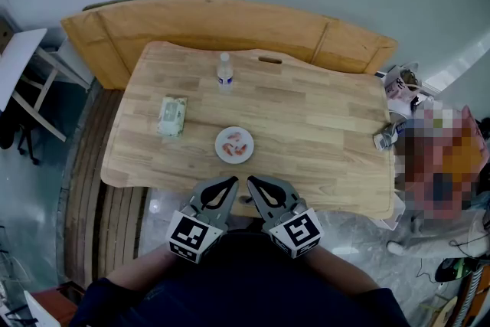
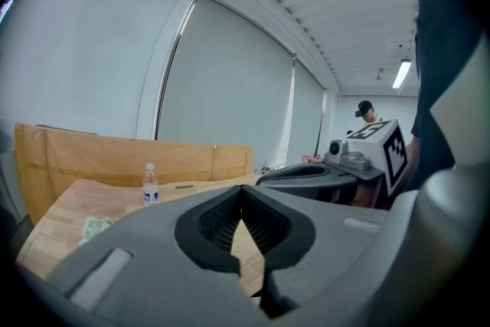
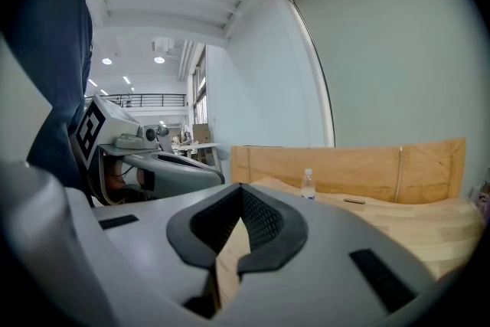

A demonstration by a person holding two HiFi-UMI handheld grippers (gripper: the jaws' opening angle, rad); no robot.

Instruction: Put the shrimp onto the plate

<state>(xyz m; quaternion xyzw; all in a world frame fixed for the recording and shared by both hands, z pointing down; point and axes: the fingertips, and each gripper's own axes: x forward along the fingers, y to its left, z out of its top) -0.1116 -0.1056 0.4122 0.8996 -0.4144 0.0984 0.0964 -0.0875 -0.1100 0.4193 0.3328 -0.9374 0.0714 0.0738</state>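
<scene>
A small white plate [image 1: 220, 148] lies near the front middle of the wooden table [image 1: 321, 126], with pink shrimp [image 1: 236, 143] on it. Both grippers are held side by side just over the table's front edge, a short way nearer me than the plate. My left gripper [image 1: 232, 181] [image 2: 242, 193] is shut with nothing between its jaws. Likewise the right gripper [image 1: 251, 181] [image 3: 240, 193] is shut and empty. Neither gripper view shows the plate or the shrimp; each shows the other gripper alongside.
A water bottle [image 1: 224, 71] [image 2: 150, 184] [image 3: 308, 184] stands at the table's far middle, a green packet [image 1: 171, 116] lies left, and a small dark object [image 1: 269, 60] sits by the far edge. A wooden bench back [image 1: 230, 23] curves behind. Bags [image 1: 400, 84] crowd the right end.
</scene>
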